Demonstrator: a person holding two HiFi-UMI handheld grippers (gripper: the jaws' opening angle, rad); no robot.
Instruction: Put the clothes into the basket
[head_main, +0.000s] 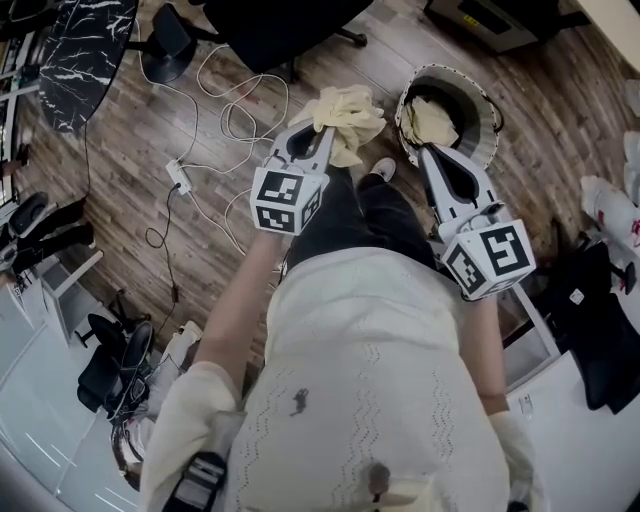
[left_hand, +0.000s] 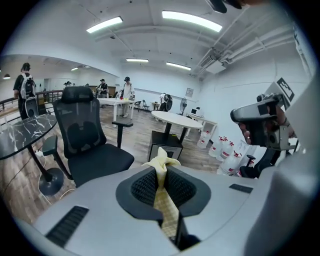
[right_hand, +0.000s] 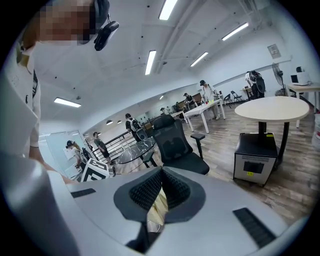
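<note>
1. Hard to judge how full the basket (head_main: 488, 120) is: only its far rim and a heap of pale cloth (head_main: 432, 120) on show, near wall blocked at 6 o'clock by the right gripper (head_main: 426, 150)
2. Seen in the right gripper view squeezed shut on a strip of pale fabric (right_hand: 159, 205), most of it swallowed between the pads; cannot tell whether it belongs to the heap in the basket
3. Over at 9 o'clock of the basket, clamped hard on a bunched yellow cloth (head_main: 350, 112) with the left gripper (head_main: 326, 135), up above the wooden floor (head_main: 120, 200), just beside the basket and outside it
4. In the left gripper view, only a tuft poking past the closed tips, the rest cut off below the pads
5. Under the cloth, dark trousers (head_main: 350, 215) and a shoe (head_main: 383, 168) hiding the floor there
6. At 12 o'clock of the head view, a black office chair (head_main: 280, 25), cropped by the edge; at 10 o'clock a marbled table (head_main: 85, 55); white cables (head_main: 230, 110) and a power strip (head_main: 178, 175) looping between, well apart from the basket
7. Far behind in the gripper views, a round table (left_hand: 180, 120) and people too small to make out
</note>
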